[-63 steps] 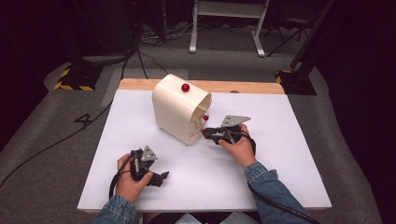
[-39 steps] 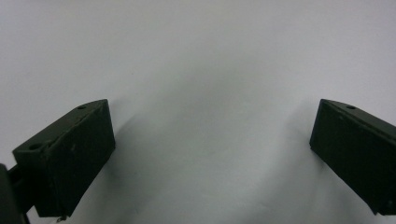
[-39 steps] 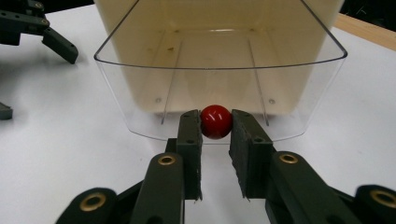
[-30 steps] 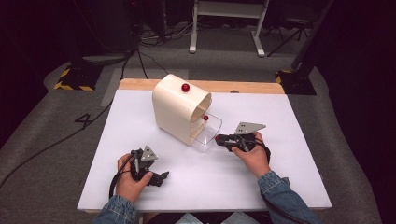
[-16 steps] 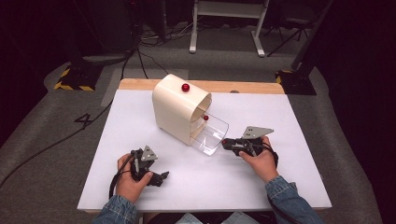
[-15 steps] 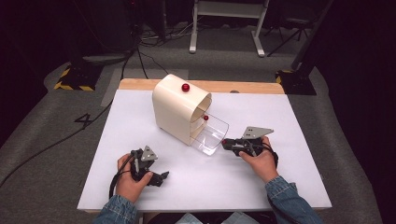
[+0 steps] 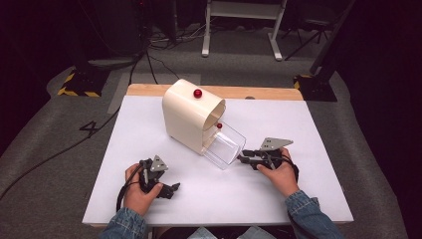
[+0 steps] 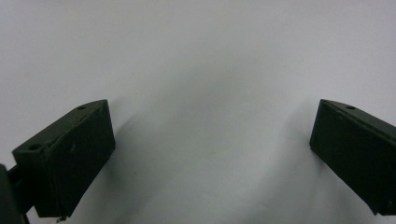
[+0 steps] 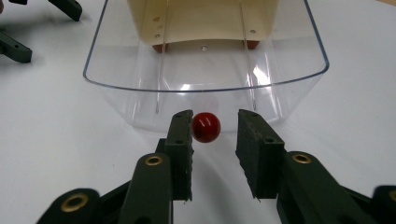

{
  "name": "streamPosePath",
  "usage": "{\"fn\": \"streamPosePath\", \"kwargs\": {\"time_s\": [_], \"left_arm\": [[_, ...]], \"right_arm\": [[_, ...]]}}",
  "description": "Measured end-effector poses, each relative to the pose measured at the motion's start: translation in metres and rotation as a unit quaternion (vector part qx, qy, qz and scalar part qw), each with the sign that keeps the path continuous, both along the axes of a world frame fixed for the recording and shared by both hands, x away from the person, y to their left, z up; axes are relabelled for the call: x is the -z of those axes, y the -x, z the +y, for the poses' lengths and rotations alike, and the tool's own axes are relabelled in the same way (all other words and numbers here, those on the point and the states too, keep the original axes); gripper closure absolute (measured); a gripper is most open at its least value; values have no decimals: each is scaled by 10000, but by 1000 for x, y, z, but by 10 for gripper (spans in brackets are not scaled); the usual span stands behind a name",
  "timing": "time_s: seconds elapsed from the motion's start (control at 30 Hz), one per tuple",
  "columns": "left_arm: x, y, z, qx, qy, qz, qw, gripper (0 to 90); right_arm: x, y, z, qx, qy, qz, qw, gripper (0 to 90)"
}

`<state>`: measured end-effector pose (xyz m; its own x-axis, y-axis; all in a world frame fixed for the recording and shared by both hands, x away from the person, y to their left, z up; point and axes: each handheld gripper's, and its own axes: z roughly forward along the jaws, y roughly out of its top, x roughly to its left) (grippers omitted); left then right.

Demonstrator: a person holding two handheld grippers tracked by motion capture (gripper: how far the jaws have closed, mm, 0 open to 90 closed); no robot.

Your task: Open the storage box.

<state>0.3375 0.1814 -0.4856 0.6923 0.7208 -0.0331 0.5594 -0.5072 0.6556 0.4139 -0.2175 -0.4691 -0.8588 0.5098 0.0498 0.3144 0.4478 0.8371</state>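
The left gripper (image 7: 166,190) is parked on the table (image 7: 308,124), jaws wide apart, nothing held. Since a couple seconds back, the clear drawer (image 7: 225,145) has been slid well out of the cream box (image 7: 191,115). The right gripper (image 9: 214,140) now has its jaws slackened around the red knob (image 9: 206,127), so the pull looks done.

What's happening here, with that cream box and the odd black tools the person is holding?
A person sits at a white table with a gripper in each hand. The right gripper has slid a clear plastic drawer out of the cream rounded box; its jaws now stand slightly apart around the drawer's small red knob. The left gripper rests open on the table, away from the box, holding nothing.
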Motion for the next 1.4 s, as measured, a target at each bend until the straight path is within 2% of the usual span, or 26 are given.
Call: {"fn": "streamPosePath", "kwargs": {"time_s": [0.27,0.3,0.47,0.5,0.53,0.6,0.63,0.87,0.9,1.13,1.4], "left_arm": [[0,0,0,11,-26,-7,10000,1],[0,0,0,6,-17,5,10000,1],[0,0,0,5,-18,7,10000,0],[0,0,0,6,-17,6,10000,0],[0,0,0,6,-17,6,10000,0],[0,0,0,4,-14,1,10000,0],[0,0,0,-5,0,4,10000,1],[0,0,0,17,-7,-30,10000,0],[0,0,0,17,7,-29,10000,0],[0,1,1,23,5,-35,10000,1],[1,1,1,8,-4,-63,10000,2]], "right_arm": [[-11,7,-11,76,-6,-103,9999,648],[-18,8,-14,111,-52,-167,9998,645],[-34,9,-16,159,-174,-322,9992,644],[-41,9,-15,134,-203,-383,9990,642],[-50,8,-13,101,-237,-429,9987,641],[-53,7,-11,84,-253,-456,9986,641],[-63,5,-6,34,-305,-543,9981,641],[-82,-2,13,-123,-354,-654,9972,637],[-88,-6,22,-201,-356,-696,9967,637],[-95,-18,45,-359,-377,-745,9959,639],[-87,-32,65,-369,-459,-701,9958,661]]}}
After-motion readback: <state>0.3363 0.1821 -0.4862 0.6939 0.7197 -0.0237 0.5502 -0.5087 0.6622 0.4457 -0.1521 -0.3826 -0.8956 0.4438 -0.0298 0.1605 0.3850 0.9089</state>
